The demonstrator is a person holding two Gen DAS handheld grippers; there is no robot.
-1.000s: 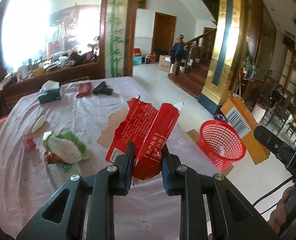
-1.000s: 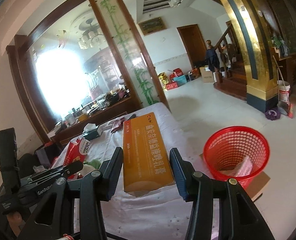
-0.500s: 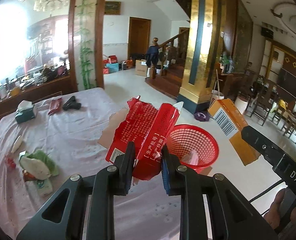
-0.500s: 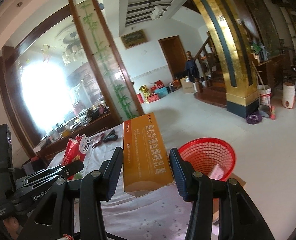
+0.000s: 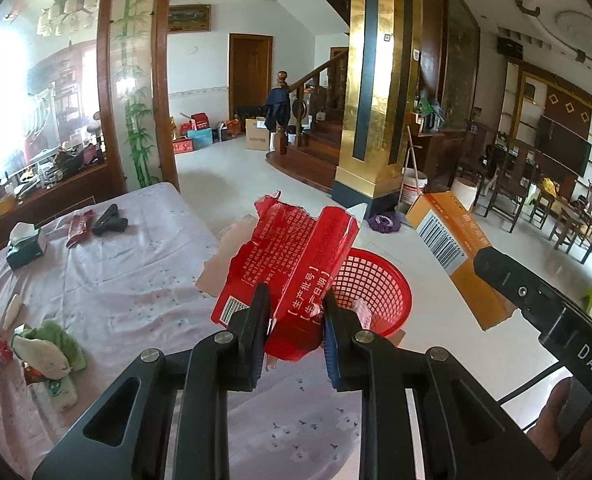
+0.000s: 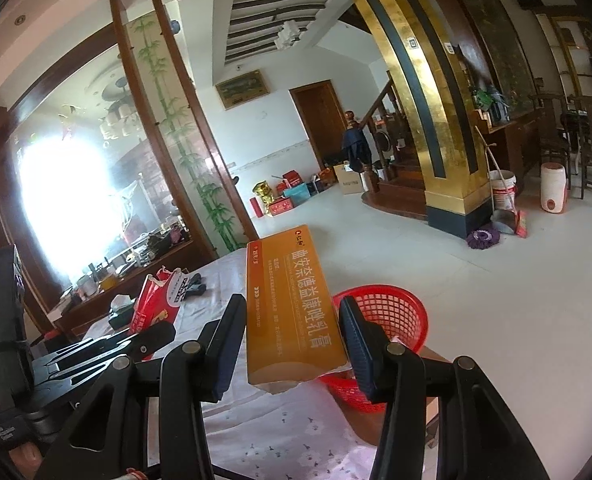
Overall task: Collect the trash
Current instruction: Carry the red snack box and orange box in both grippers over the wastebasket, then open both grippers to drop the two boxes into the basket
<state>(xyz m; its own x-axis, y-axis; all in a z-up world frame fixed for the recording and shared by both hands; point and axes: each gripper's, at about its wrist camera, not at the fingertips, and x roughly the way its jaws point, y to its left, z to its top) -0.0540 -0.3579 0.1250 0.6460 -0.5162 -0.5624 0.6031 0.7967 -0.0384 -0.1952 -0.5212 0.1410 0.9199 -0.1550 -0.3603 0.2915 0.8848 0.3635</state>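
My left gripper (image 5: pixel 295 312) is shut on a torn red carton (image 5: pixel 296 264) and holds it above the table's right edge, over the near rim of a red mesh basket (image 5: pixel 371 292) on the floor. My right gripper (image 6: pixel 292 332) is shut on a long orange box (image 6: pixel 292 304), held up beside the same basket (image 6: pixel 391 316). The orange box also shows in the left wrist view (image 5: pixel 451 248), and the red carton in the right wrist view (image 6: pixel 156 300). Some white scrap lies inside the basket.
The table (image 5: pixel 136 280) has a pale floral cloth. On it lie a green and white cloth bundle (image 5: pixel 48 344), a tissue box (image 5: pixel 26 242), a red packet (image 5: pixel 78 222) and a black object (image 5: pixel 110 222). A gold pillar (image 5: pixel 375 92) and stairs stand beyond.
Both grippers have swung right, away from the table's middle toward the basket, each still holding its item. The basket now sits directly behind the red carton.
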